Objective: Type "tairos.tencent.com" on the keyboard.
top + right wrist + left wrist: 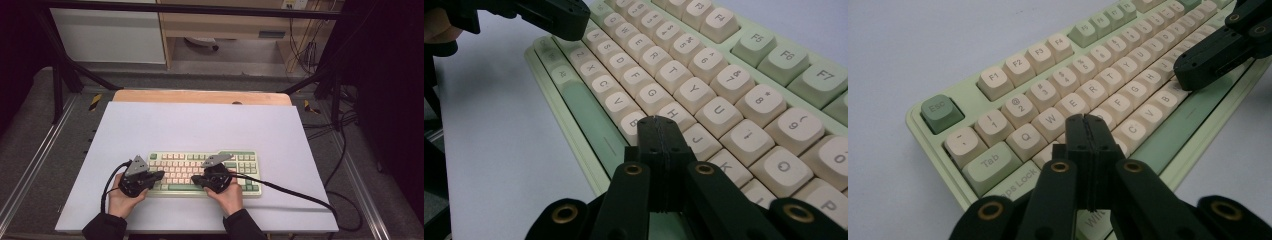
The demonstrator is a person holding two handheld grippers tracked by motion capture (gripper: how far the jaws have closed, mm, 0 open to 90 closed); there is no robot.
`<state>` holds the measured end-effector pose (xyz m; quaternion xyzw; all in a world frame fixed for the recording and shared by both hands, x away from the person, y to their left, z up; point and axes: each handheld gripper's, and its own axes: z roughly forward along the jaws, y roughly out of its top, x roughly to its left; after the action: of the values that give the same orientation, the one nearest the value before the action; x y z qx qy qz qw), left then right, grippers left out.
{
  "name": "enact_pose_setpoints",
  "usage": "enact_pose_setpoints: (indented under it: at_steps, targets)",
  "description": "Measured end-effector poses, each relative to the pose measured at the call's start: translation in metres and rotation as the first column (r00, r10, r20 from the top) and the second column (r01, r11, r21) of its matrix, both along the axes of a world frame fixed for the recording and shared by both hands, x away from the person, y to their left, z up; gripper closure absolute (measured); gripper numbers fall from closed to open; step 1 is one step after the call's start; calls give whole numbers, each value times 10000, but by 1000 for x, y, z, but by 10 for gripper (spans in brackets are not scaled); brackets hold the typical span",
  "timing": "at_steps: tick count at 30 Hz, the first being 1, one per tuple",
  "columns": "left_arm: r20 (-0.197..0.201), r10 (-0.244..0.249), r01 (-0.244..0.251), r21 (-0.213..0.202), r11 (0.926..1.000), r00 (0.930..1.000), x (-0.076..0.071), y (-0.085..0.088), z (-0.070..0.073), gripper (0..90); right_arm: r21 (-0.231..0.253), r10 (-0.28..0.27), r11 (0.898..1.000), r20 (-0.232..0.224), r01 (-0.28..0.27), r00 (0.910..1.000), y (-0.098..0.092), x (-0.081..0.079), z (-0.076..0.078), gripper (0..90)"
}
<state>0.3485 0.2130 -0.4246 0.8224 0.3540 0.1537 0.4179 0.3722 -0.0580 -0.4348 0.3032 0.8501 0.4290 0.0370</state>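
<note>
Dark sleeves [105, 227] are worn at both wrists. Each gripper is built in black, with brass-ringed screws [1060, 166], a grey three-cornered plate [136, 166] and a black trailing cable [295, 192].

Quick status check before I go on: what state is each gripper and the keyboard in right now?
left gripper: shut, nothing between the jaws, tips over the keys' left half.
right gripper: shut, holding nothing, tips over the keys near the middle.
keyboard: lying flat on the white table, keys up.
</note>
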Motion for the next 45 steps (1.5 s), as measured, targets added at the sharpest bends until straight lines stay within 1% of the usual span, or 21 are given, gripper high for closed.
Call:
enact_pose_setpoints:
  at_steps: [3,7,13,19,26,33,34,45]
  targets:
    - [28,-8,8,-20,10000,10000,0,0,1,896,-26,-36,10000,47,36,10000,-1,-1,2,900]
    - [61,-3,4,-66,10000,10000,-1,0,2,895,16,-40,10000,214,39,9998,-6,-2,10,900]
    - [102,-30,31,-82,10000,9999,-2,0,4,895,-182,-94,9998,351,100,9993,-14,-2,18,900]
    - [140,-67,68,-58,10000,9999,-2,-3,6,895,-184,-254,9995,360,261,9990,-27,-3,20,900]
    - [145,-157,157,2,9999,9998,0,-11,8,895,-201,-480,9986,370,488,9982,-40,-5,20,900]
    - [186,-271,270,88,9996,9995,3,-21,12,895,-189,-555,9982,297,561,9980,-47,-7,19,900]
    - [193,-277,275,104,9996,9994,4,-22,12,895,-173,-555,9983,345,561,9979,-48,-7,19,900]
    - [150,-321,319,146,9994,9994,15,-38,14,895,-208,-600,9979,313,607,9977,-55,-11,18,900]
